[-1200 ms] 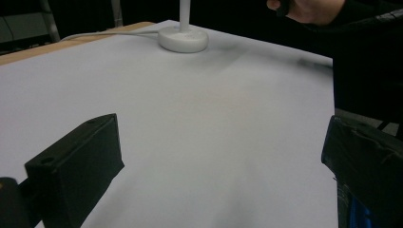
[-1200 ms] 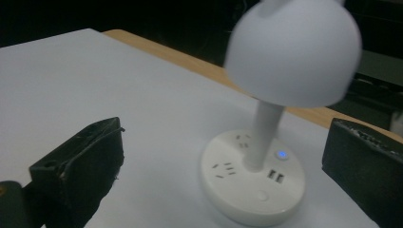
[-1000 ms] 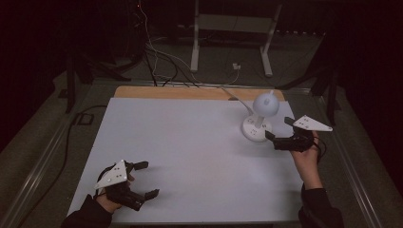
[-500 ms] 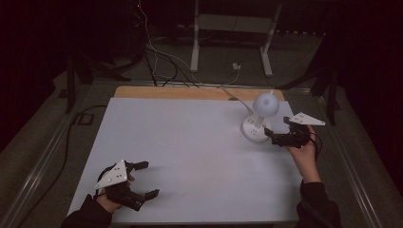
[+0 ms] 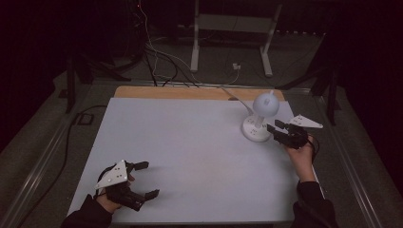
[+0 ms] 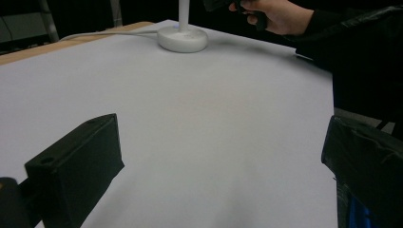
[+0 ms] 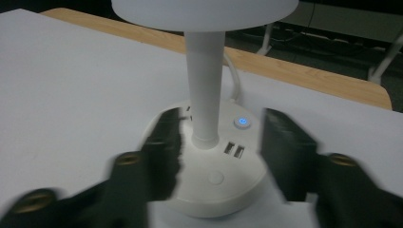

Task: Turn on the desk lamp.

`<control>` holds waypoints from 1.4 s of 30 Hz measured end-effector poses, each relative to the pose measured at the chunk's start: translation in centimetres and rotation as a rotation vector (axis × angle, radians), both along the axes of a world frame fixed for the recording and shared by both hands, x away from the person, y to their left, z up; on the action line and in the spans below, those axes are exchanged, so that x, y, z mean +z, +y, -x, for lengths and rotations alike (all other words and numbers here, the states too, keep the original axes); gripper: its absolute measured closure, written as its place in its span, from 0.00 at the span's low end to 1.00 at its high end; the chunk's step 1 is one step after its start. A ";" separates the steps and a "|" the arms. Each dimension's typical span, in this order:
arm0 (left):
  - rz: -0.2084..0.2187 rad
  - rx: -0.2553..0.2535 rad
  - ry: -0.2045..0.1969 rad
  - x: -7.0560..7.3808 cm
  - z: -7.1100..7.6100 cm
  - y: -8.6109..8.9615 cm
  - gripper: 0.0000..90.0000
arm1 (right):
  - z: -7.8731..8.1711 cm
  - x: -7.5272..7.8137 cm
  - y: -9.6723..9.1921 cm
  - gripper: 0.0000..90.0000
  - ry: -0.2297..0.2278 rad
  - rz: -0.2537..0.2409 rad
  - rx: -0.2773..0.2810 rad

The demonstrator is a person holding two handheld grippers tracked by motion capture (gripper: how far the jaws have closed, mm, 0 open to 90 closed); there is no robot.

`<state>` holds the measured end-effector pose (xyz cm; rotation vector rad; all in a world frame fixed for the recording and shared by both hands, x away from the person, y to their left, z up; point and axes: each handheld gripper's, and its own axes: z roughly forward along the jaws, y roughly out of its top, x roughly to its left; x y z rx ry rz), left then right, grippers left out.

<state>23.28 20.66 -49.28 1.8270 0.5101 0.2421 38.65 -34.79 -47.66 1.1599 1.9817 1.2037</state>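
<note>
A white lamp (image 5: 259, 118) stands toward the far right of the desk (image 5: 190, 156), and I place everything else by it. It has a round flat base (image 7: 209, 175), a straight white stem (image 7: 204, 90) rising from the middle of that base, and a rounded shade (image 5: 265, 103) on top. On the base, just right of the stem in my right gripper view, a small button glows blue (image 7: 242, 122); nearer to me sit two USB sockets (image 7: 233, 151) and a plain round button (image 7: 215, 177). A white cord (image 5: 235, 99) runs from the back of the lamp toward the desk's far wooden edge (image 5: 190, 92).

My right gripper (image 5: 281, 132) is right up against the lamp on its right side. Its jaws stand apart, one on each side of the stem, hovering over the base; they are blurred, and I cannot tell whether they touch the base. They are not closed on anything.

My left gripper (image 5: 142, 179) is well away from the lamp, at the near left corner of the desk. Its jaws are wide apart and hold nothing, with bare white desk between them. From there the lamp's base shows far off, with my right hand (image 6: 275, 14) just beside it.
</note>
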 end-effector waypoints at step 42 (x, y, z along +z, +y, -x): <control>-0.008 0.000 0.005 -0.1 -0.1 -0.1 0.00 | -1.0 -2.6 2.0 1.00 0.072 0.144 -0.064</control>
